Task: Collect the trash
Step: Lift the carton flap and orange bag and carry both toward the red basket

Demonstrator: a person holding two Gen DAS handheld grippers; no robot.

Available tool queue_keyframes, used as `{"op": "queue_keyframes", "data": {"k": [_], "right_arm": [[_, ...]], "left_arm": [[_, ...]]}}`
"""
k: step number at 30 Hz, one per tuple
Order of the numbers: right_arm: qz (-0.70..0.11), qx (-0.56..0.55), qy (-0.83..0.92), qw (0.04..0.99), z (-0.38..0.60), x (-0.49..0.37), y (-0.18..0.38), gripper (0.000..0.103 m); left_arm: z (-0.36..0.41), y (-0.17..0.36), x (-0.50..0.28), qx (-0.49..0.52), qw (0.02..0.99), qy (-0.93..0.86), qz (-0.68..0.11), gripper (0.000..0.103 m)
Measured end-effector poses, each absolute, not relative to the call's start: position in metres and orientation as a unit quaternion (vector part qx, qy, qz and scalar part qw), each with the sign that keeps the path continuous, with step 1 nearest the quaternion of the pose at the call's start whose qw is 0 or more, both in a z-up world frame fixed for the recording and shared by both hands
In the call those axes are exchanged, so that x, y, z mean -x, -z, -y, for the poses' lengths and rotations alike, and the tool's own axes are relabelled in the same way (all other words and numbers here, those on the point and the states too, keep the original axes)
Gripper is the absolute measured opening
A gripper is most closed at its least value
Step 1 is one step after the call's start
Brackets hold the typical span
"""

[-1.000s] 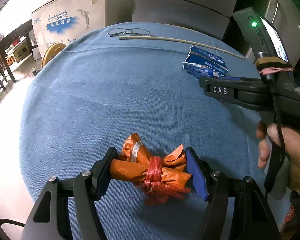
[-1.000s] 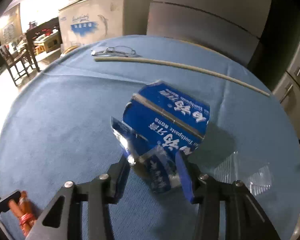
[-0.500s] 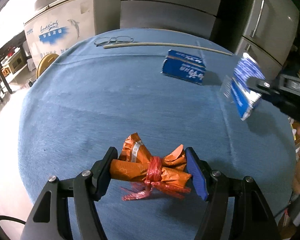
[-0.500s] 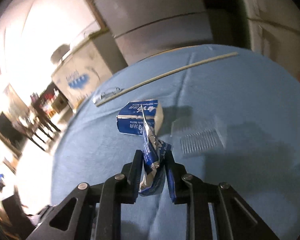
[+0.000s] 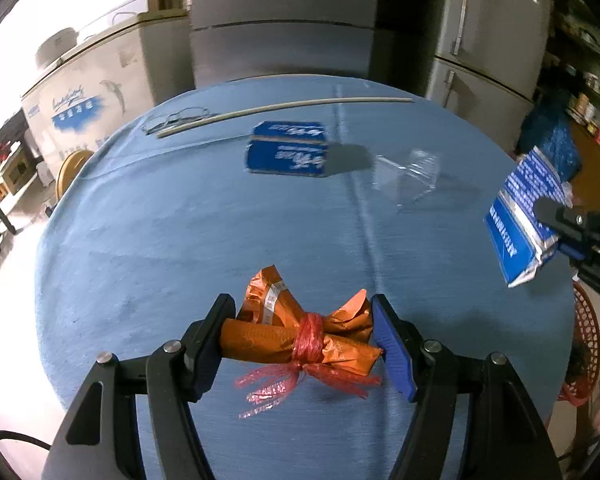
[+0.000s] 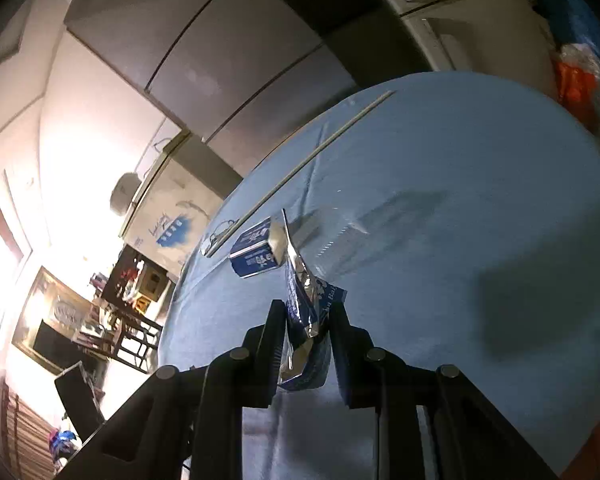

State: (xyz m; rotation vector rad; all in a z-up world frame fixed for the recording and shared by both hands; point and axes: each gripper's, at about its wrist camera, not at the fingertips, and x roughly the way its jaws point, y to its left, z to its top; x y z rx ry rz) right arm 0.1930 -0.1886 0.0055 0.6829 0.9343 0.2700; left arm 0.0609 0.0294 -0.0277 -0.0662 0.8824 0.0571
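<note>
Right gripper (image 6: 306, 332) pinches flattened blue toothpaste carton (image 6: 300, 312) by one corner; may slip. Left gripper (image 5: 300, 336) clamps orange tied wrapper bundle (image 5: 300, 340) endwise above blue-clothed table (image 5: 180, 240); could pop out.

black gripper (image 5: 304, 344) frame, silver screws, one blue pad

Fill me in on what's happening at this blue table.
A person is clearing trash off the table with a pair of tongs in each hand. The left tongs are clamped on an orange wrapper bundle tied with red plastic. The right tongs are shut on a flattened blue carton, held off past the table's right edge. A blue box, a clear plastic tray, a long stick and eyeglasses lie on the table.
</note>
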Motion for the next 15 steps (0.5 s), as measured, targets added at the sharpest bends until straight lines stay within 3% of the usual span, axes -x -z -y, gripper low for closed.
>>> {"op": "queue_keyframes", "data": {"k": [15], "right_arm": [[-0.409,-0.367,-0.042,0.834,0.281,-0.127,-0.009,0.024]], "left_arm": [[0.062,0.010,-0.067,-0.024,0.903,0.043,-0.427,0.070]]}}
